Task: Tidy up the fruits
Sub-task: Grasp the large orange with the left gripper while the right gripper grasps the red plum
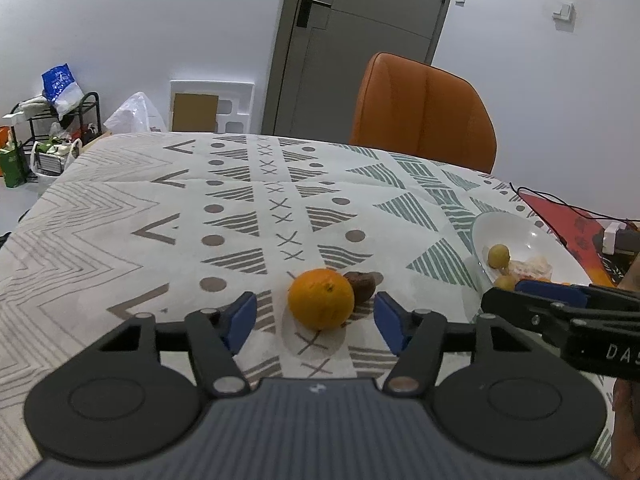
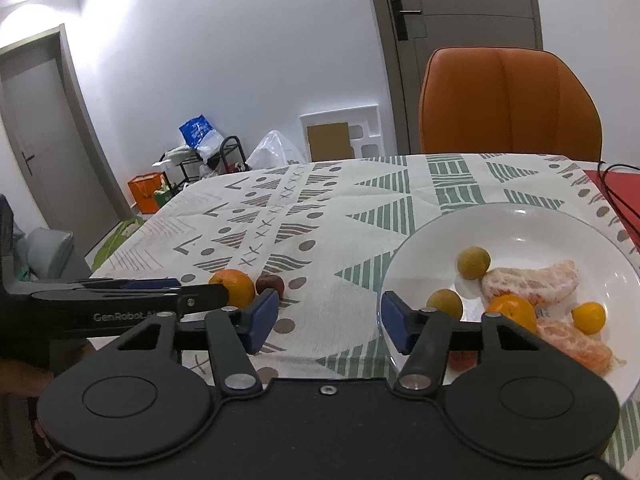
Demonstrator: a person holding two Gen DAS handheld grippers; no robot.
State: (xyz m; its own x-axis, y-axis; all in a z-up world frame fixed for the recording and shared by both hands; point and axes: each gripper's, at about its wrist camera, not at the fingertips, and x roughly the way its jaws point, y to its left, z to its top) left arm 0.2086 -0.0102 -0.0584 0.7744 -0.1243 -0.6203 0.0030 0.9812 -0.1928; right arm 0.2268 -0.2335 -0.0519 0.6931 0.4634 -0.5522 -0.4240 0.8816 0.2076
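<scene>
An orange [image 1: 321, 298] rests on the patterned tablecloth, with a small dark brown fruit [image 1: 360, 286] touching it on its right rear side. My left gripper [image 1: 315, 316] is open, its blue pads on either side of the orange and slightly nearer than it. A white plate [image 2: 536, 224] holds two yellow-green round fruits [image 2: 473, 262], peeled citrus segments [image 2: 532, 283], and small oranges [image 2: 589, 317]. My right gripper [image 2: 329, 318] hangs open at the plate's left rim, holding nothing. In the right wrist view the orange [image 2: 236, 287] and dark fruit [image 2: 270, 284] lie left of the plate.
An orange chair [image 1: 424, 112] stands behind the table's far edge. A red mat [image 1: 568, 220] with a black cable lies at the right, past the plate. Bags and a black rack [image 1: 56, 128] clutter the floor at the far left.
</scene>
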